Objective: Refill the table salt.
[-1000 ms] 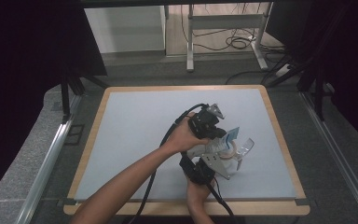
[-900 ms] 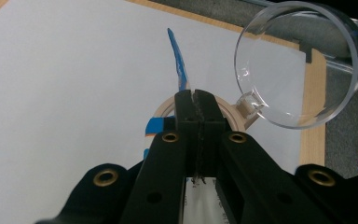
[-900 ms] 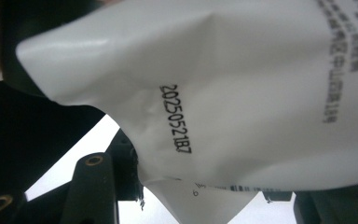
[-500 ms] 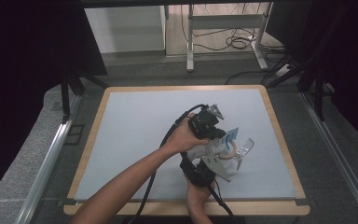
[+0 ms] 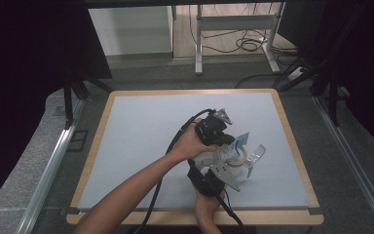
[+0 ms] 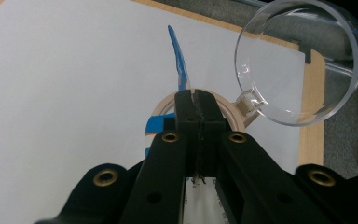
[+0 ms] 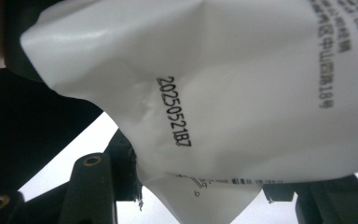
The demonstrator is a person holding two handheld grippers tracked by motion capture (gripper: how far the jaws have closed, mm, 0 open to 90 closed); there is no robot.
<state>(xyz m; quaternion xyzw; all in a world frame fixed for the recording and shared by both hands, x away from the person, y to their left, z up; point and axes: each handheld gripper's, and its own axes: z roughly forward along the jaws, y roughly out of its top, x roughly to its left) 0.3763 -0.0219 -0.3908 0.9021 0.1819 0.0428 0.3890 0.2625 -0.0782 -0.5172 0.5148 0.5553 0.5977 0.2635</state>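
Note:
A white printed packet (image 7: 242,93) hangs between both grippers above the table mat (image 5: 141,141). My left gripper (image 6: 196,100) is shut, pinching a thin edge of the packet (image 6: 200,196) between its jaws. My right gripper (image 7: 200,186) grips the packet across its width, one jaw at each side. In the high view the left gripper (image 5: 225,146) comes in from the upper left and the right gripper (image 5: 220,165) from below, meeting at the packet (image 5: 218,156). Just beyond lie a beige ring (image 6: 230,109), a blue strip (image 6: 178,60) and a clear round glass piece (image 6: 303,60).
The wooden rim (image 5: 292,146) of the table runs close to the right of the glass piece (image 5: 256,153). Black cables (image 5: 173,146) trail from both grippers toward the front edge. Grey floor and metal rails (image 5: 53,161) flank the table.

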